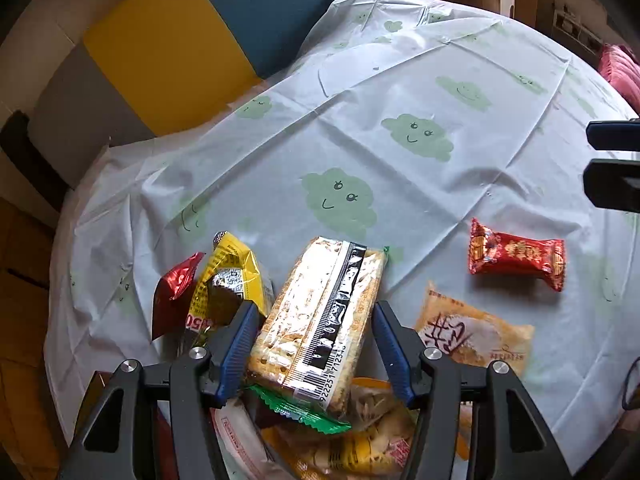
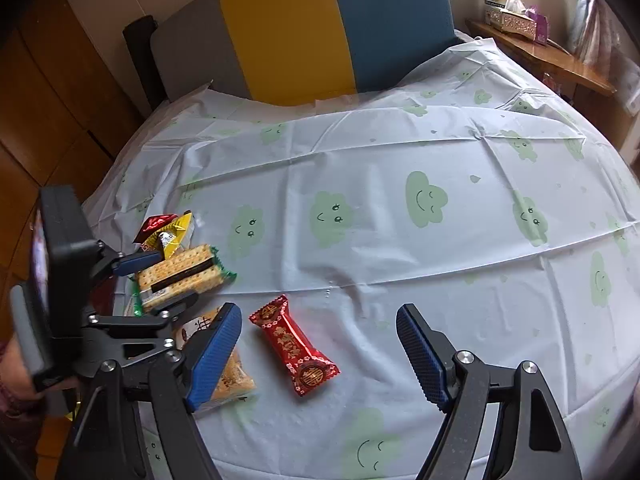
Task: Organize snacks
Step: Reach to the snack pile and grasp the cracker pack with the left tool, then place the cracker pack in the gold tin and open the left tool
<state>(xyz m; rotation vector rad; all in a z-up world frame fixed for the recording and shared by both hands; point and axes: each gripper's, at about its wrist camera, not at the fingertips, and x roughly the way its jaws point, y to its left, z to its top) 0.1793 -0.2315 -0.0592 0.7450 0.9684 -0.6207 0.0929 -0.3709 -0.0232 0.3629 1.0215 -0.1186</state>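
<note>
A clear cracker pack (image 1: 320, 320) with a black stripe and green ends lies between my left gripper's (image 1: 316, 320) blue fingers; the jaws stand apart with gaps beside the pack. It also shows in the right wrist view (image 2: 180, 276), resting on other snacks. A yellow packet (image 1: 236, 276) and a dark red packet (image 1: 172, 296) lie just left. A red candy pack (image 2: 296, 346) lies on the cloth between my right gripper's (image 2: 320, 344) wide-open fingers; it also shows in the left wrist view (image 1: 516, 258). An orange packet (image 1: 476, 332) lies beside it.
The table carries a white cloth with green clouds (image 2: 400, 160). More snack packets (image 1: 360, 440) pile at the near edge under my left gripper. A yellow and blue chair back (image 2: 336, 24) stands behind the table. A wooden shelf with a tissue box (image 2: 508, 16) is at far right.
</note>
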